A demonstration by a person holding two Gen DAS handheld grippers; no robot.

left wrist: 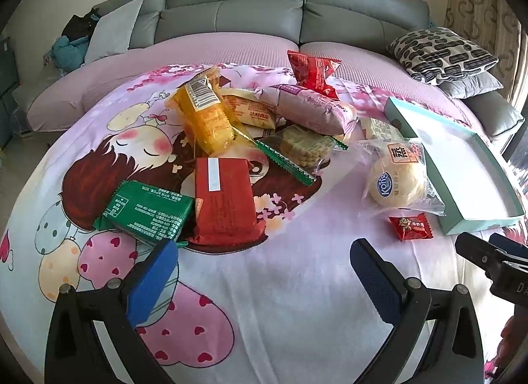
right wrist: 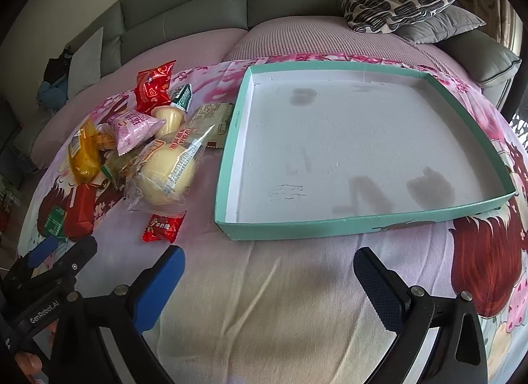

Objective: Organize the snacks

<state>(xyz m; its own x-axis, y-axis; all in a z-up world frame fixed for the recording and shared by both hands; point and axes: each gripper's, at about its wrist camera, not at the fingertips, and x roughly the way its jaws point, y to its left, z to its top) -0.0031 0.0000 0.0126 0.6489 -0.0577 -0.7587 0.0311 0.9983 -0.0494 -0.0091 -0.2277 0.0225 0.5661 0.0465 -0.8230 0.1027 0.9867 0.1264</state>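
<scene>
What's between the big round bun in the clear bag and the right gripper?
In the right wrist view, one small red candy packet lies on the blanket between the bagged bun and the open right gripper.

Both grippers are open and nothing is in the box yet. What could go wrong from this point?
1. The snacks lie overlapped: the purple bread pack rests on the green-edged biscuit pack, so lifting one may drag its neighbours.
2. The bagged round bun sits in loose, slippery film; the right gripper may pinch only film.
3. The teal box rests on a soft blanket, so a push against its wall could shift or tip it.
</scene>
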